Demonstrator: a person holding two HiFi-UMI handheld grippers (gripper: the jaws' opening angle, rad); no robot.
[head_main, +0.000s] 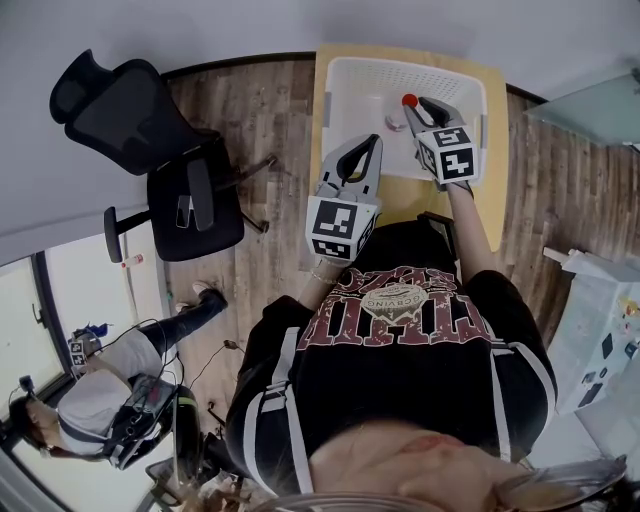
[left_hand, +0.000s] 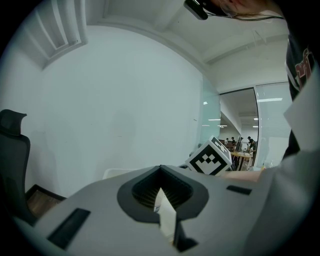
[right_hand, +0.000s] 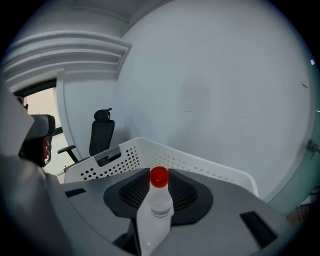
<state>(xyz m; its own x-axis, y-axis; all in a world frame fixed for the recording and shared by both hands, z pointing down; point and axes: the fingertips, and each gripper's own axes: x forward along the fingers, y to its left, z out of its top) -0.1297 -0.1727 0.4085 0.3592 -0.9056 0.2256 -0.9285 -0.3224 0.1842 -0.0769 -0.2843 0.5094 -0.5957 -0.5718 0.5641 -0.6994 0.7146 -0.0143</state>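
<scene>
White thin slip (left_hand: 166, 216), kind unclear, sits pinched between the closed jaws of the left gripper (left_hand: 162, 192). Only the left gripper view shows it; the head view does not. Right gripper (right_hand: 159, 192) clamps a clear bottle (right_hand: 154, 220), red cap (right_hand: 159, 176) up, above the white perforated basket (right_hand: 200, 162). The head view shows just the cap, over the basket.

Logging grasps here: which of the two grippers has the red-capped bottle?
The right gripper: its jaws clamp a clear bottle with a red cap over the white basket. The left gripper pinches only a thin white piece.
</scene>
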